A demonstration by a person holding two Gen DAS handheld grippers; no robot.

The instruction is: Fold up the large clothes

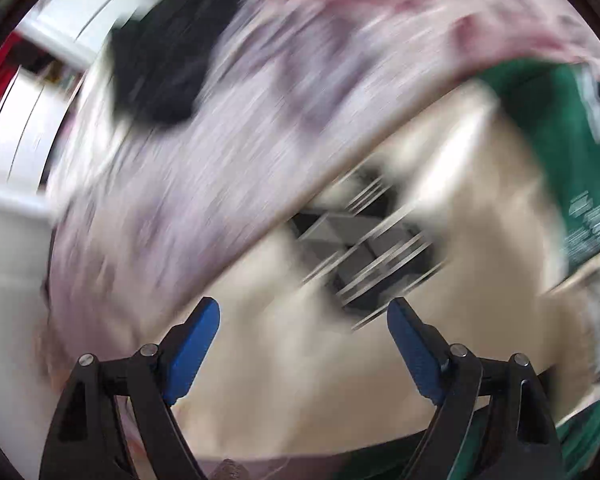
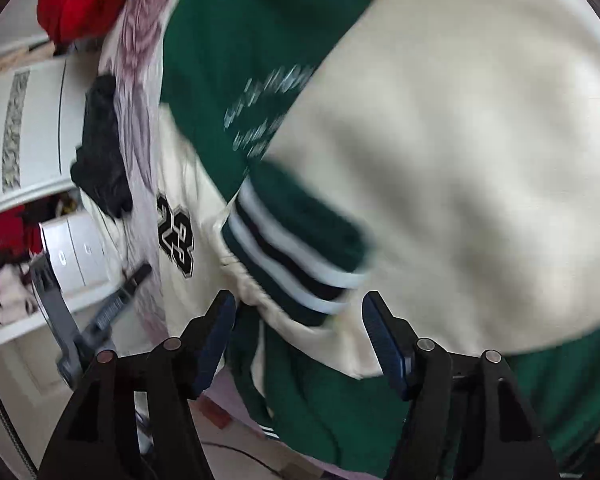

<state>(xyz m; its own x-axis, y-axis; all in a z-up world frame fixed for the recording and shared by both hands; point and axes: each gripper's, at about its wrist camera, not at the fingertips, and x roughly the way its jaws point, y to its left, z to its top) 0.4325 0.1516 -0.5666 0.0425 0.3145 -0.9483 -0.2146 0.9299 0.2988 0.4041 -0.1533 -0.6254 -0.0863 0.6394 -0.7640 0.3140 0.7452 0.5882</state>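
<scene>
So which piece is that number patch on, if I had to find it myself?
Look on the floral bedspread, where a green and cream varsity jacket lies spread out. The patch sits on a cream panel near the jacket's left edge in the right wrist view, beside a small black garment. It alone carries bold black numerals, 23.
</scene>
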